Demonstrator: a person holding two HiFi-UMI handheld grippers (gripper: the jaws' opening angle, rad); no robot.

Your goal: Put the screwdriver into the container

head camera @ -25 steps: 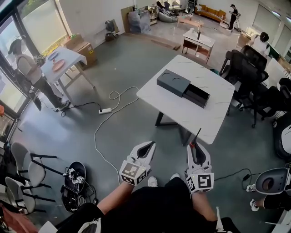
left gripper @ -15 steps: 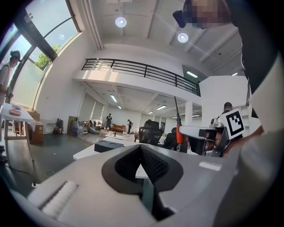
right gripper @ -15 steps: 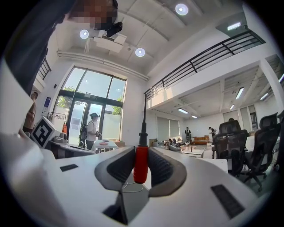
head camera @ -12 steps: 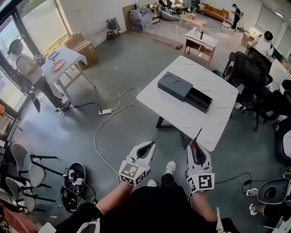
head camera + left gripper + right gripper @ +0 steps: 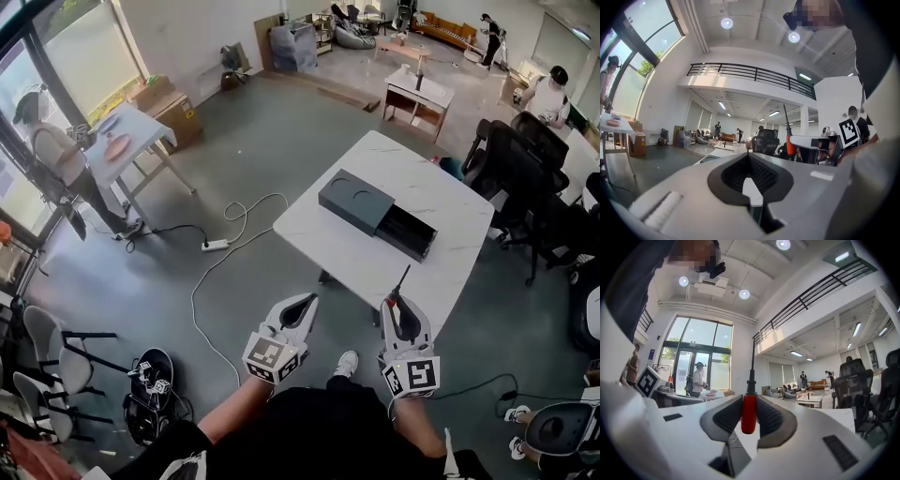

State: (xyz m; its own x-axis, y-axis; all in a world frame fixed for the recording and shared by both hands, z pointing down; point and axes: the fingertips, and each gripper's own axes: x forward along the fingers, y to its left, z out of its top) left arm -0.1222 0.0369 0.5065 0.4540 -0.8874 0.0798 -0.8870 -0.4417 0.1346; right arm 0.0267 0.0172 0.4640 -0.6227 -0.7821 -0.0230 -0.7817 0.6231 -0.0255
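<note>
A dark grey container point(image 5: 352, 199) with two round recesses in its lid lies on the white marble table point(image 5: 441, 202); its drawer point(image 5: 408, 232) is pulled out toward the right. My right gripper point(image 5: 394, 302) is shut on a screwdriver point(image 5: 401, 286) just short of the table's near edge. The red handle point(image 5: 749, 412) sits between the pads and the black shaft point(image 5: 751, 364) points forward, past the fingertips of the right gripper point(image 5: 750, 401). My left gripper point(image 5: 311, 299) hangs beside it over the floor. The left gripper point(image 5: 749, 157) is shut with nothing in it.
Black office chairs point(image 5: 525, 159) crowd the table's right side. A white cable with a power strip point(image 5: 216, 246) runs over the floor at the left. A person stands by a small table point(image 5: 131, 127) at far left. Folding chairs point(image 5: 56, 347) are at lower left.
The table and container have drifted a little nearer and leftward in the head view as the person steps forward. Both grippers keep the same stance, the right still gripping the screwdriver.
</note>
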